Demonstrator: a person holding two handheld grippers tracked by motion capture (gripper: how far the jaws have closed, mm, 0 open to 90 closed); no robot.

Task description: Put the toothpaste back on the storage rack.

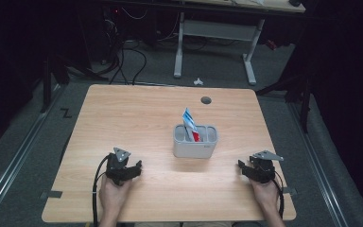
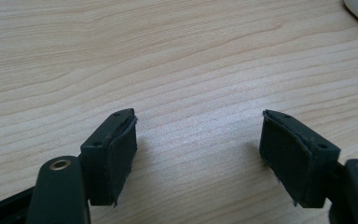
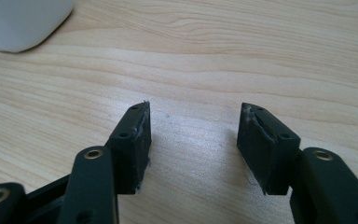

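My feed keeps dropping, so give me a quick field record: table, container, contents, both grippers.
table: bare wood, round hole near far edge
container: grey divided holder, centre of table, upright
contents: blue-white packet and a red item, sticking up
left gripper: open, nothing between jaws, low over table
right gripper: open, nothing between jaws, low over table
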